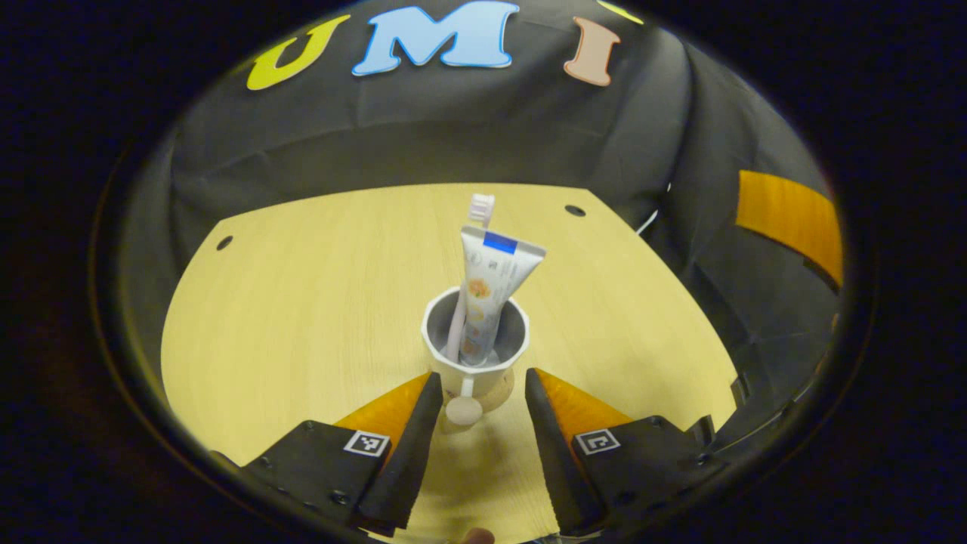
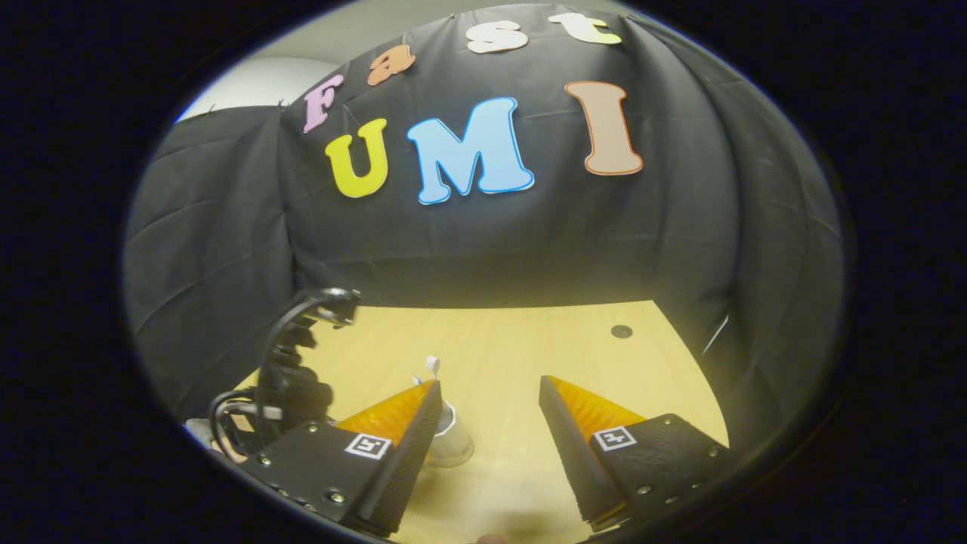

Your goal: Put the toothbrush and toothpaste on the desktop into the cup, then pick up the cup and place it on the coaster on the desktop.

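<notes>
- On the pale wooden desktop (image 1: 302, 317), in the left gripper view, the white cup (image 1: 474, 355) stands upright with the toothpaste (image 1: 489, 291) and the toothbrush (image 1: 462, 302) both standing in it, leaning toward the far side.
- The toothbrush's bristle head (image 1: 482, 208) rises just above the top of the toothpaste tube.
- The cup sits on a round coaster (image 1: 505, 393), whose edge peeks out at the cup's base; the cup's handle points toward the camera.
- The left gripper (image 1: 483, 381) is released: its fingers stand apart on either side of the cup's base, and I see neither one pressing on it.
- In the right gripper view, the right gripper (image 2: 487, 393) is also spread wide, with nothing between its fingers, above the desktop.
- There the cup (image 2: 449, 438) is partly hidden behind the near finger, and the left gripper's body with its cables (image 2: 291, 378) is beside it.
</notes>
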